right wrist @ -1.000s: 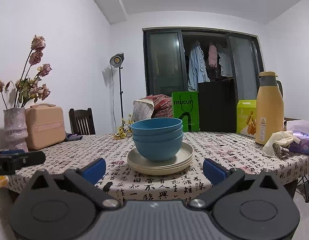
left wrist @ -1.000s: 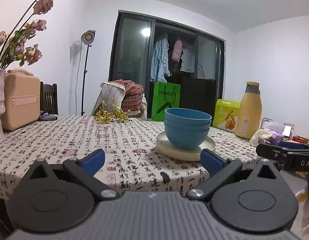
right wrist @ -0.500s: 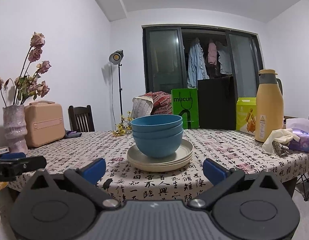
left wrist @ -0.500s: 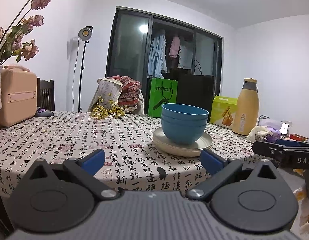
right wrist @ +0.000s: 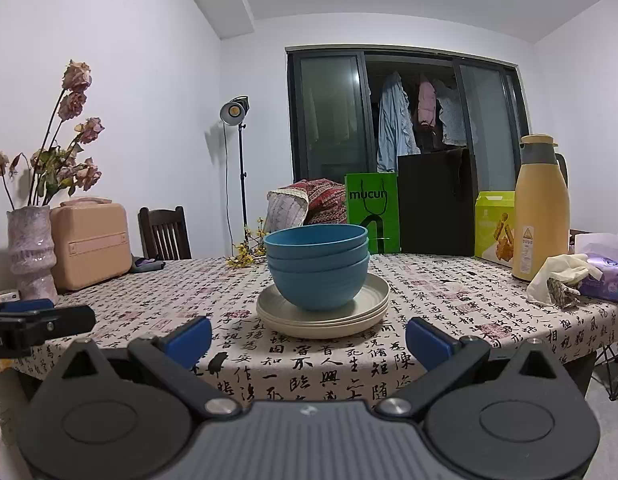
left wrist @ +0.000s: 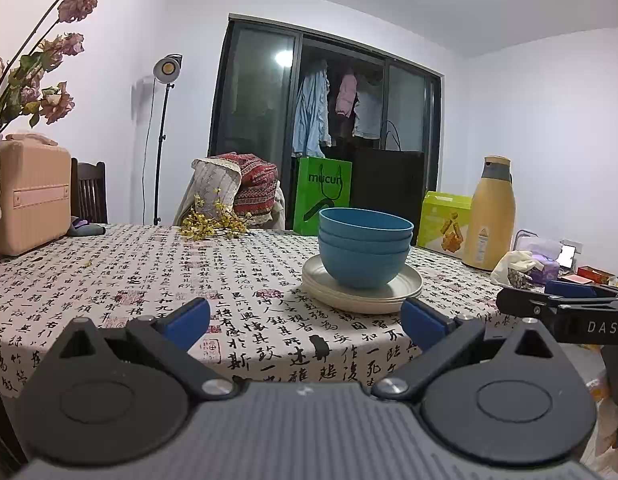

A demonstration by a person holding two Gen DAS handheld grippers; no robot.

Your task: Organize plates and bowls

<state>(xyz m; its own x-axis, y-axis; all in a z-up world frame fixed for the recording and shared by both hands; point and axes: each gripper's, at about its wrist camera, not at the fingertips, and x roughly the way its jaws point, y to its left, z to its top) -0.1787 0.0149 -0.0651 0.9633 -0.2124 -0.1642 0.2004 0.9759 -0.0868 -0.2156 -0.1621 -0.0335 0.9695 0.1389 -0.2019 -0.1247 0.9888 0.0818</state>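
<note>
Both cameras have edged back and lower in the past second, the stack sitting slightly smaller in view. From left: the left tongs hover off the near edge of the table under its calligraphy-print cloth, blue pads spread apart and empty; the three nested blue bowls rest on a stack of cream round plates mid-table; the right tongs are likewise wide apart, holding nothing. The stacking looks done, the tongs apparently retreating.

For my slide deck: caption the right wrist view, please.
Open right gripper faces nested blue bowls on stacked cream plates.
</note>
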